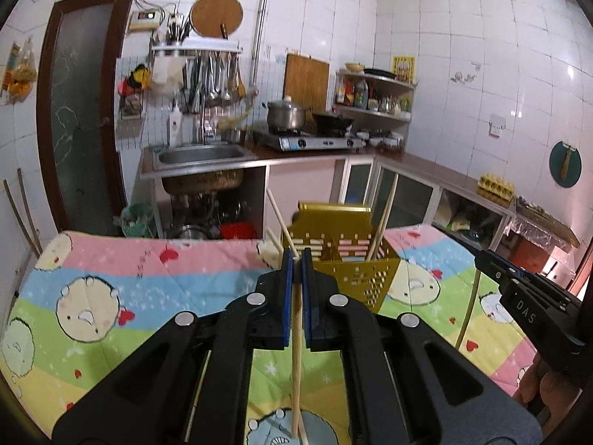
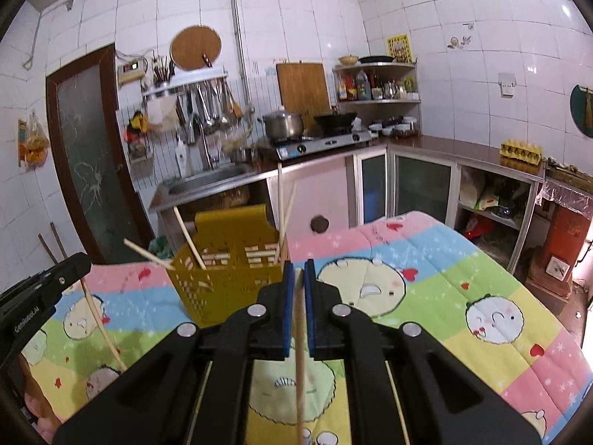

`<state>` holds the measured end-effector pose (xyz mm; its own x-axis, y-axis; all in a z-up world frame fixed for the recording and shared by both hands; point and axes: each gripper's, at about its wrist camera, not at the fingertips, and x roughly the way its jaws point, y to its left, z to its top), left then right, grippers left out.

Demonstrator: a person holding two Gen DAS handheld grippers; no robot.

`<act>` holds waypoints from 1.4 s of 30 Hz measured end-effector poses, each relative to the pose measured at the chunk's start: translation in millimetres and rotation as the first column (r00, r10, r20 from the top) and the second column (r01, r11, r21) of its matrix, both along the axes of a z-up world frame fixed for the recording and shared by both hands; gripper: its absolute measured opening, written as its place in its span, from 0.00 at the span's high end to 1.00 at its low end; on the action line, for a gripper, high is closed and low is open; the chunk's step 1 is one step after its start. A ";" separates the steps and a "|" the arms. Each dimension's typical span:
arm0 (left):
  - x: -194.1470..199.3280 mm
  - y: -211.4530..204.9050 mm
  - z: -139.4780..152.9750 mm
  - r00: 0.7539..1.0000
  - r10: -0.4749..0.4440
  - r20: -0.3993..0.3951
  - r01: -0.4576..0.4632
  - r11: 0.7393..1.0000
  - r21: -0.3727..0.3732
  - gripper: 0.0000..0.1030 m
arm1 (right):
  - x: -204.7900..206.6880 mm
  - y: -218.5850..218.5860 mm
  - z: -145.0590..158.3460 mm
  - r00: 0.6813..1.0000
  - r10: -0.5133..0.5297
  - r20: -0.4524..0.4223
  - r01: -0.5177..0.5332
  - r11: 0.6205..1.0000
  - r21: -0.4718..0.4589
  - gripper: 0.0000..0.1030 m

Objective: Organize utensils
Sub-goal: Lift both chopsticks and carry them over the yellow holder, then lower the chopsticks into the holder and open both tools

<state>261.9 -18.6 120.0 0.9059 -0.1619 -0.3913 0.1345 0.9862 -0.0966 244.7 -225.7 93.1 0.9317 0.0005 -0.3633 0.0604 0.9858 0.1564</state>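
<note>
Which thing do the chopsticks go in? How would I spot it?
Find the bed-like surface covered by the cartoon quilt. At its far edge stands the yellow utensil holder, a plastic box full of little slots. Several chopsticks already poke out of it, unlike anything nearby.

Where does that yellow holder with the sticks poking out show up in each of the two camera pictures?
Left wrist view: the yellow utensil holder stands at centre, just right of and beyond the jaws, on the cartoon blanket.
Right wrist view: the yellow utensil holder stands left of centre, beyond the jaws.
Shared landmark: the round wooden board hanging on the tiled wall.
</note>
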 end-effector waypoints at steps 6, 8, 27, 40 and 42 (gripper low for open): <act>5.6 0.4 7.0 1.000 -0.003 0.020 0.003 1.000 -0.004 0.97 | 8.3 -0.7 6.9 1.000 0.008 0.017 -0.008 1.000 0.003 0.94; 7.9 -0.2 8.0 1.000 -0.003 0.026 0.003 1.000 -0.001 0.97 | 11.8 -0.6 6.3 1.000 0.012 0.017 -0.012 1.000 0.002 0.94; 13.5 -2.2 20.8 0.997 -0.020 0.077 0.022 1.000 -0.021 0.97 | 20.1 10.1 15.9 0.997 0.039 0.063 -0.038 0.999 -0.024 0.94; 26.6 -5.5 75.2 0.977 0.007 0.213 -0.003 1.000 -0.016 0.97 | 21.8 16.9 75.7 0.980 0.047 0.193 -0.039 0.998 -0.048 0.94; 27.2 -6.8 88.2 0.965 0.014 0.263 -0.011 1.000 -0.015 0.97 | 23.8 16.5 93.8 0.971 0.040 0.235 -0.029 0.998 -0.051 0.94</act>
<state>289.1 -25.4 208.2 0.9786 -0.1535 -0.1368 0.1447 0.9868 -0.0725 268.5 -209.3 187.0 0.9908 0.0222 -0.1339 -0.0067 0.9933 0.1157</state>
